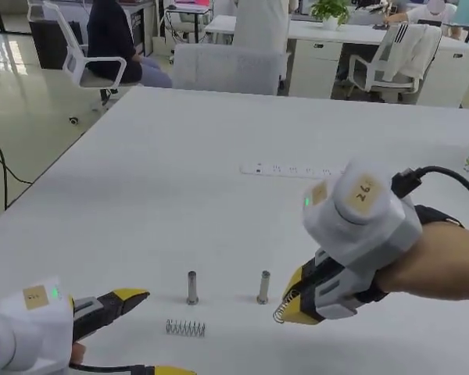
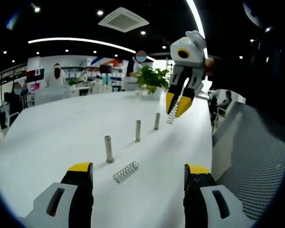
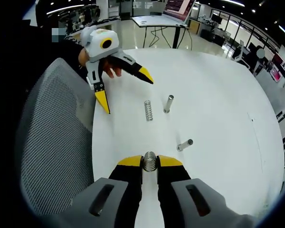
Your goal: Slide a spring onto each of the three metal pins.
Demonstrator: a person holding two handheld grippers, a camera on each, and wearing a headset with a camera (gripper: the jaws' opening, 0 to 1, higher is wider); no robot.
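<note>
- Currently: the right gripper (image 1: 291, 309) is clenched on the held spring (image 3: 150, 159). It pinches the spring across the coils, and the free end pokes out past the jaw tips, near the pins.
- Left gripper (image 3: 127, 92) is released: jaws wide apart with nothing between them, low over the table (image 1: 219, 156).
- Loose spring (image 1: 185, 328) lies on its side on the table, just beside the near pin (image 2: 108, 148).
- Near pin, middle pin (image 2: 137, 130) and far pin (image 2: 156, 121) stand upright in a row. All three are bare.
- Handling (judgement): the springs are thin wire, so very light and soft sideways. A hard squeeze could kink one or flick it out of the jaws. On the smooth table top a lying spring probably rolls.
- Where to hold (judgement): across the coils near one end with light pressure, leaving the other end's opening clear to drop over a pin top.
- Pins look stiff and solid. Cannot tell whether they are fixed to the table.
</note>
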